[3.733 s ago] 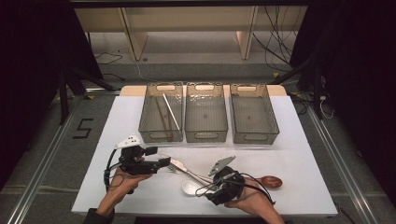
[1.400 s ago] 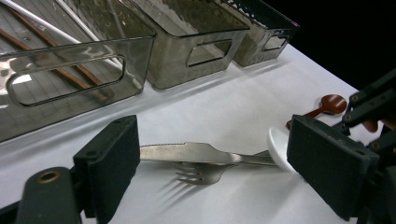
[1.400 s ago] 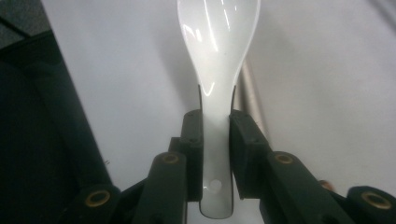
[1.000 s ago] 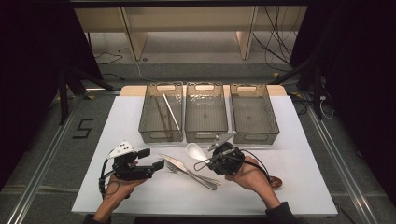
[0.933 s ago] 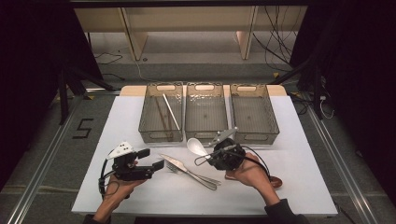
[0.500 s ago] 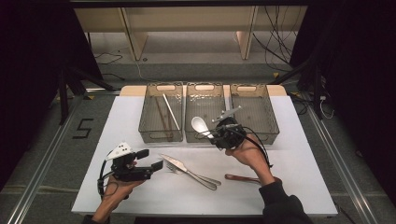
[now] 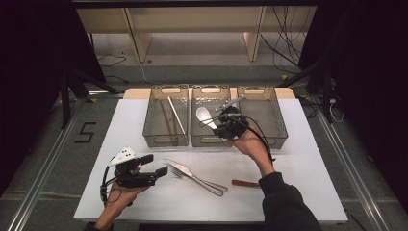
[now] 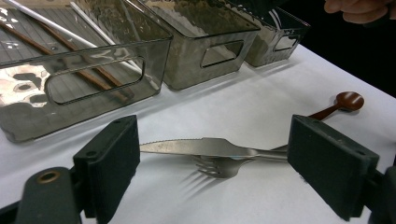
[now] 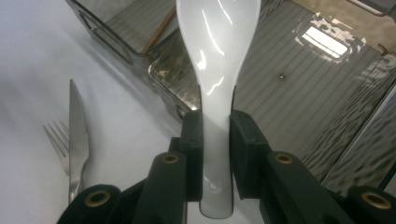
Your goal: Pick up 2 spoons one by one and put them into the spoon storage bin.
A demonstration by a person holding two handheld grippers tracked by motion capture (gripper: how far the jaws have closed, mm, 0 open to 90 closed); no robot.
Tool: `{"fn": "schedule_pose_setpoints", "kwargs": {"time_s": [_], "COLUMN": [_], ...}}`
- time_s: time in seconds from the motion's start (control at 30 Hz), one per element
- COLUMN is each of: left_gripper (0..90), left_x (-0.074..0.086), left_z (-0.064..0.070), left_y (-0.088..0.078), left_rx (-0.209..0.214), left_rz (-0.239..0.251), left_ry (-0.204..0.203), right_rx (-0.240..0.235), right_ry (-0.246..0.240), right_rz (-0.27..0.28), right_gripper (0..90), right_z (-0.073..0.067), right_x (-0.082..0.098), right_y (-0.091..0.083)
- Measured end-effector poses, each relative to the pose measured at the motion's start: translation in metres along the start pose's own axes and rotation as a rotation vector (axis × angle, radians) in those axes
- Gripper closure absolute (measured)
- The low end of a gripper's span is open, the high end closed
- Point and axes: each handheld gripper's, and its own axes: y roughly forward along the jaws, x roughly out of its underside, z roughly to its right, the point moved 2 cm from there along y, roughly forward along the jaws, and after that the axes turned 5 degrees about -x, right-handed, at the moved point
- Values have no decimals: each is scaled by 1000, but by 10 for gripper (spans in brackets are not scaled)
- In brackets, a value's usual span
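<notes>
Nearest the person, the left tongs (image 7: pixel 161 167) rest low on the white counter (image 7: pixel 308 159) with their pads standing wide and nothing between them. Just ahead of them lie a metal knife (image 8: pixel 196 147) and a fork (image 8: pixel 219 167), the knife crossing over the fork. A little to the right lies a brown wooden spoon (image 7: pixel 245 183), well apart from both hands.

Farther on, the right tongs (image 7: pixel 217 124) hold a white ceramic spoon (image 7: pixel 203 115) by its handle, the pads closed narrowly on either side of it and the bowl pointing away from the hand. The spoon hangs above the middle bin (image 7: pixel 202 140) of three smoky clear bins standing side by side. The left bin (image 7: pixel 163 140) holds brown and pale sticks; the right bin (image 7: pixel 276 137) lies under the person's wrist and cable.

Compared with a second earlier, the right hand has carried the white spoon from above the bare counter near the cutlery up and out over the middle bin, while the left tongs have kept their place. The knife, fork and brown spoon lie where they lay.
</notes>
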Motion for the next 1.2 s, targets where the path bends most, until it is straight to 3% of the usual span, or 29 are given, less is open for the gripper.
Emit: {"fn": "schedule_pose_setpoints", "kwargs": {"time_s": [0.57,1.2], "left_gripper": [168,167], "left_x": [0,1], "left_z": [0,1], "left_y": [0,1], "left_rx": [-1,2], "left_rz": [2,3], "left_ry": [6,0], "right_rx": [51,75], "right_ry": [64,129], "right_rz": [-17,-61], "right_gripper": [770,768], "right_z": [21,41], "right_x": [-15,-14], "right_y": [18,39]}}
